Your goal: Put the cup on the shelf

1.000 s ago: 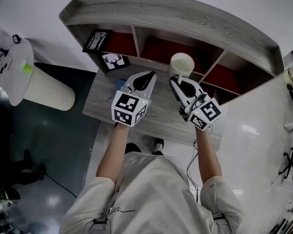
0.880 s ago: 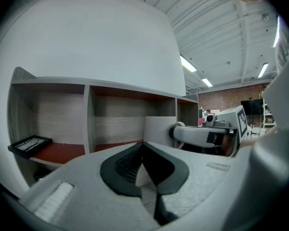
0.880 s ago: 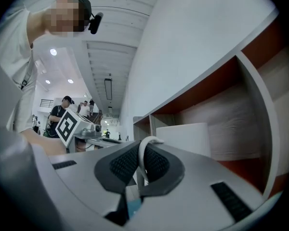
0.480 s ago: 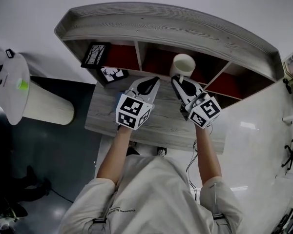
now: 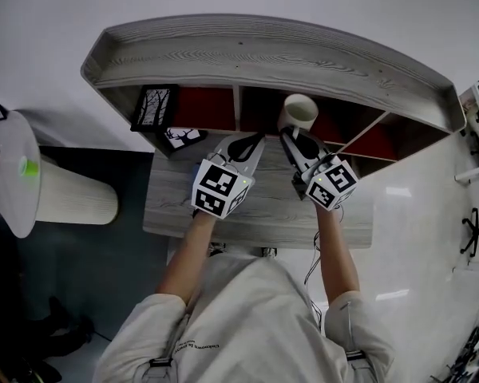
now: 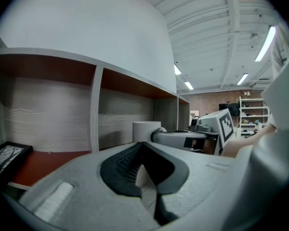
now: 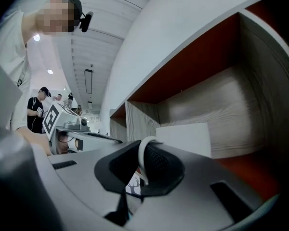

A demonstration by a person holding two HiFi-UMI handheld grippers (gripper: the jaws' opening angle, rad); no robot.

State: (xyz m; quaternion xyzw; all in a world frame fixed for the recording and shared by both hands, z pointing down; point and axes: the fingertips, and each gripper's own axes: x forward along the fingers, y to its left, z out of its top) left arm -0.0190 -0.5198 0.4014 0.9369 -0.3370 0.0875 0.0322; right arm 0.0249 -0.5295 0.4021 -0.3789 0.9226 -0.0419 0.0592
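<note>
Cup (image 5: 298, 112) — handle pinched by right hand-held gripper (image 5: 294, 136), seemingly at shelf (image 5: 263, 58); left hand-held gripper (image 5: 245, 142) closed.

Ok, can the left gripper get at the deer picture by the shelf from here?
Probably yes. The deer picture sits just to the left of the left gripper, with nothing between them; the right gripper, holding the cup, is off to the other side. The shut left jaws would need opening.

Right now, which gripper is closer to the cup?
Right. The right gripper holds the cup by its handle, at the shelf opening. The left gripper sits to the cup's left, shut on nothing and not touching it.
</note>
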